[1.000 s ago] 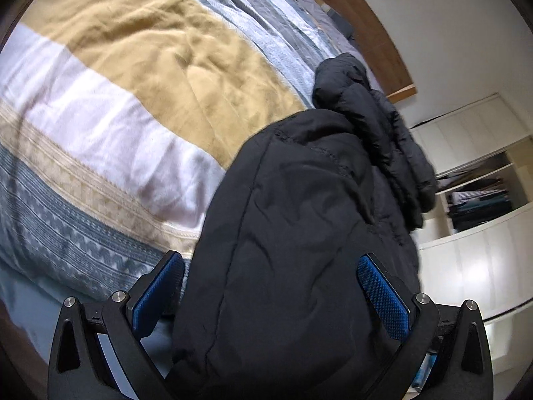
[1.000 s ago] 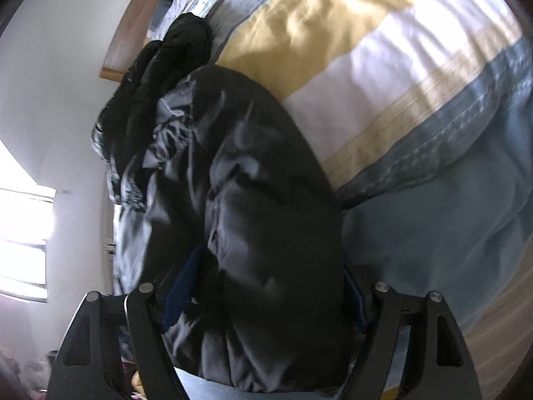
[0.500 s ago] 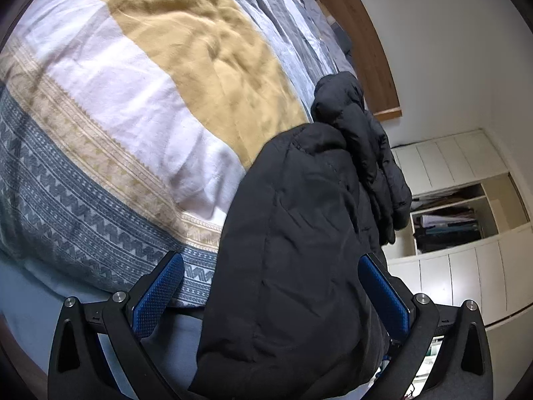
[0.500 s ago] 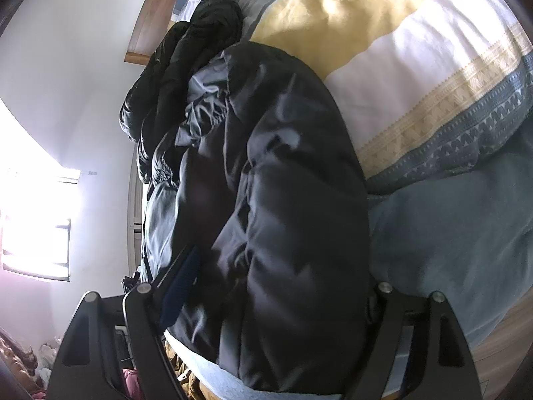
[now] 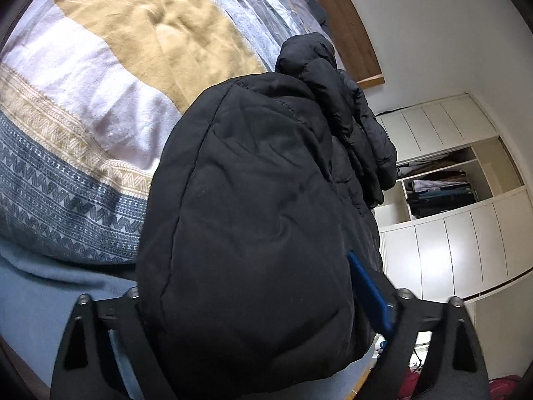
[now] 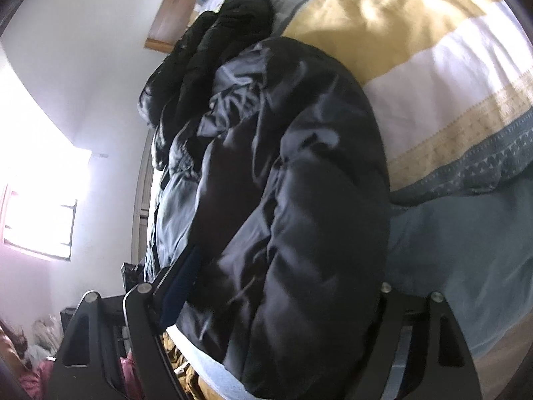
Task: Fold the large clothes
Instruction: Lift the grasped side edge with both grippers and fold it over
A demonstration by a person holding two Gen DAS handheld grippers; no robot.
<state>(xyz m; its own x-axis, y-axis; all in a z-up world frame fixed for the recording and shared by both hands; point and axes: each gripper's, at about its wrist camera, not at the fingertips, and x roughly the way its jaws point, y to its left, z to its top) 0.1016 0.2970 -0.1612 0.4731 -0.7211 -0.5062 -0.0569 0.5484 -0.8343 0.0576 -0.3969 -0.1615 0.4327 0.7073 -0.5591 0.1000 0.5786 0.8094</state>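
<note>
A black puffer jacket (image 5: pixel 253 200) lies bunched along the edge of a bed, a sleeve (image 5: pixel 346 100) trailing at its far end. My left gripper (image 5: pixel 246 300) is shut on the near fold of the jacket; only its right blue pad (image 5: pixel 369 293) shows, the left one is buried in fabric. In the right wrist view the same jacket (image 6: pixel 293 183) fills the middle. My right gripper (image 6: pixel 283 293) is shut on its near end, with the left pad (image 6: pixel 181 283) pressed into the cloth and the right one hidden.
The bed carries a striped duvet (image 5: pixel 116 66) in yellow, white and patterned blue, over a blue sheet (image 6: pixel 466 233). A wooden headboard (image 5: pixel 343 23) is at the far end. White cupboards with an open shelf (image 5: pixel 443 186) stand beside the bed. A bright window (image 6: pixel 36 200) glares on the other side.
Both grippers have closed in on the jacket's near end. The left jaws, wide open before, now pinch the fabric, and the jacket bulges higher between both pairs of fingers.
</note>
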